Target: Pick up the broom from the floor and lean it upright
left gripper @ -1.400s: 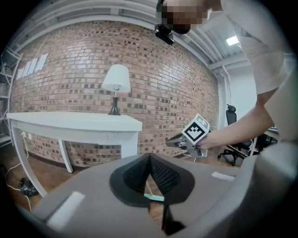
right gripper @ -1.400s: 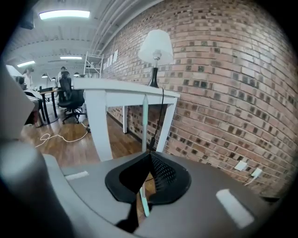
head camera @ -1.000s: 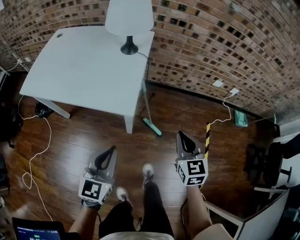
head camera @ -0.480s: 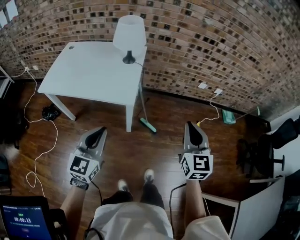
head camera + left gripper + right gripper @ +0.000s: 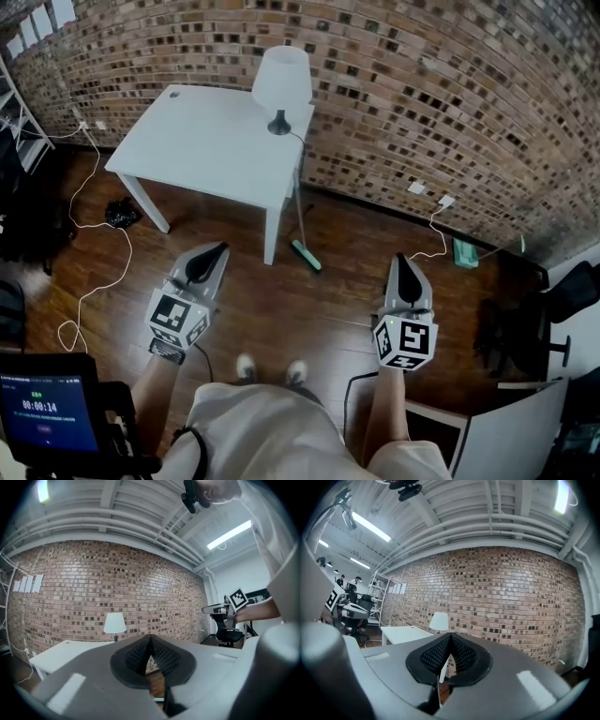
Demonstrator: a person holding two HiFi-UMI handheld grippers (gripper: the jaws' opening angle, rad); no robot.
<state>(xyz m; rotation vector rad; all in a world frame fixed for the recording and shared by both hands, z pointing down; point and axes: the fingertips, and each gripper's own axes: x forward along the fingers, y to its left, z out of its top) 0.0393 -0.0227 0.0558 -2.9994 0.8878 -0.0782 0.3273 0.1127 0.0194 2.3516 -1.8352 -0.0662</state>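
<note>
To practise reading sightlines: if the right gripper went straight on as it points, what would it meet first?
Probably the brick wall, just right of the lamp, though depth is unclear.

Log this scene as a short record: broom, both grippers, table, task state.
broom: upright beside the table, head on the floor; what the handle rests against cannot be told
left gripper: shut, empty, apart from the broom
right gripper: shut, empty, apart from the broom
table: white, by the brick wall, lamp at its far corner
task state: broom stands up; neither gripper touches it
</note>
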